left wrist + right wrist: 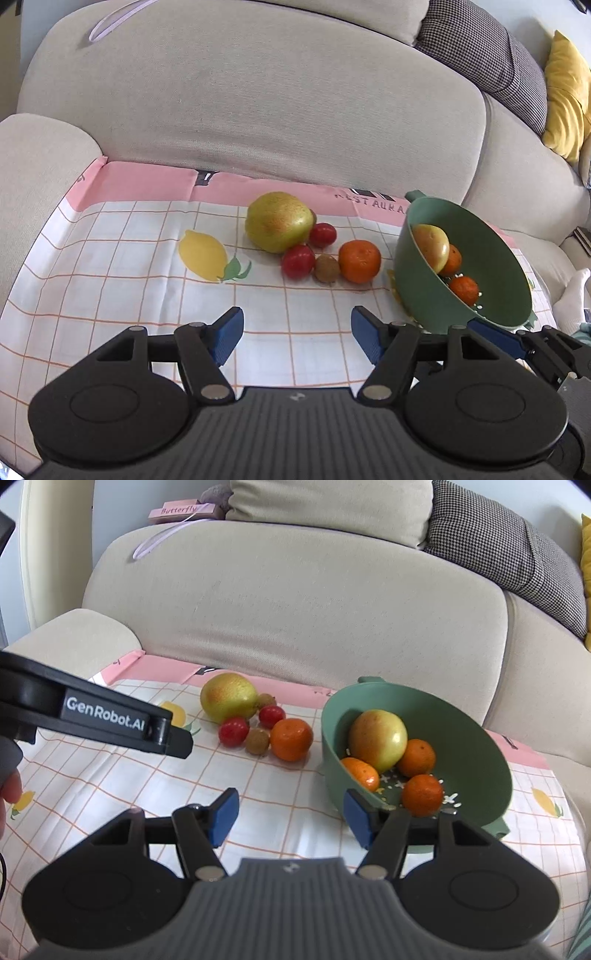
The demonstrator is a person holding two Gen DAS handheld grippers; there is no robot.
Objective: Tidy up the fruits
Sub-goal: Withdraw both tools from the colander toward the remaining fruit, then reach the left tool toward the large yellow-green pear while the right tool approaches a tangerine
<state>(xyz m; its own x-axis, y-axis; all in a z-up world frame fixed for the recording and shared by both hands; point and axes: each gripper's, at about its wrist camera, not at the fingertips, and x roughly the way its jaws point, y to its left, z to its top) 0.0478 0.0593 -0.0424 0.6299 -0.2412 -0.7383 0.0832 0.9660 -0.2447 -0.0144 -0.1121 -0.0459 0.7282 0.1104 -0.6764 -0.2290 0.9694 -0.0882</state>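
Observation:
A green bowl (pixel 476 746) stands tilted on the checked cloth (pixel 147 295); it holds a yellow-red fruit (pixel 378 738) and three oranges (pixel 423 794). Left of it lie a big yellow-green citrus (pixel 277 221), two red tomatoes (pixel 297 261), a kiwi (pixel 327 268) and an orange (pixel 359 260). My left gripper (pixel 297 338) hovers open over the cloth, short of this pile, nothing between its pads. My right gripper (pixel 290 818) is open too, over bare cloth. Its right finger (pixel 356 819) sits at the bowl's near-left rim; contact cannot be told.
The beige sofa backrest (pixel 258 99) rises right behind the fruit, and an armrest (pixel 40 155) stands at the left. Checked (pixel 498 539) and yellow (pixel 565 99) cushions lie at the upper right. A person's white-socked foot (pixel 572 295) is beyond the bowl.

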